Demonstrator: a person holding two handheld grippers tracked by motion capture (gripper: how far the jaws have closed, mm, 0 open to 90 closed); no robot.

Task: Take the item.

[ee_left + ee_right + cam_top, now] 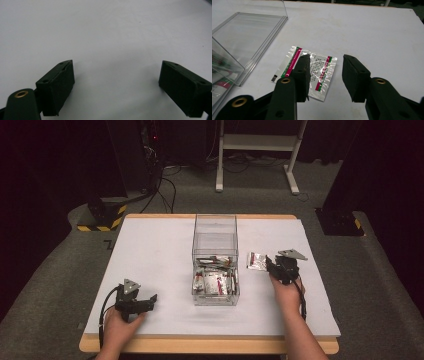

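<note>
We've got the right tool [324, 80] apart over the sachet [312, 72] lying flat beside the clear box [215, 260] (nearer the desk's [150, 250] right edge), nothing clamped, left tool [117, 85] parked apart too.

**Print we can see, none we can read**

We find printing on the sachet [312, 72] lying flat on the bench [374, 30]: several lines of small dark characters on its pale middle panel, set between two magenta bands edged in green, with a small black mark near one corner. In the right gripper view the lines are too fine and too glossed over by glare for us to make out a single word or number. In the high view the sachets [215, 281] inside the clear box [215, 227] show the same red and white printing, equally unreadable. On the floor beyond the bench we see yellow and black hazard stripes on a stand base [102, 218], with no lettering.
</note>
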